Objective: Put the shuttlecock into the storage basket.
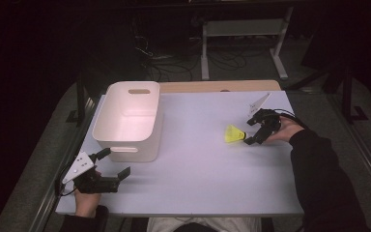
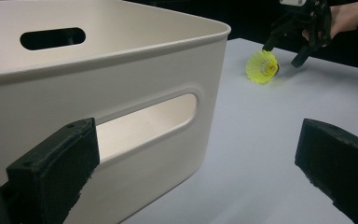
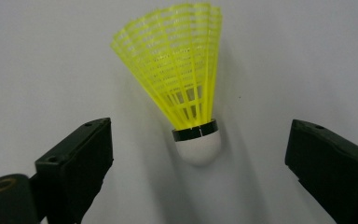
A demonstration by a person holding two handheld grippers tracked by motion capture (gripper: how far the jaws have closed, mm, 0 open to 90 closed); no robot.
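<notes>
A yellow shuttlecock [image 1: 234, 134] [image 2: 262, 66] [image 3: 185, 90] with a white cork lies on its side on the pale table [image 1: 207, 169]. My right gripper [image 1: 247, 132] [image 3: 200, 163] [image 2: 284, 52] stands open around its cork end, the jaws well apart on both sides and touching nothing. A white plastic bin [image 1: 129, 119] [image 2: 98, 88] with handle slots stands at the table's left. My left gripper [image 1: 117, 163] [image 2: 196, 177] hangs open near the front left corner, just in front of the bin, with nothing between its jaws.
A wooden strip [image 1: 220, 86] runs along the table's far edge. Beyond it stand a white metal frame [image 1: 244, 34] and cables on the dark floor. The person's dark sleeve [image 1: 321, 179] crosses the right front of the table.
</notes>
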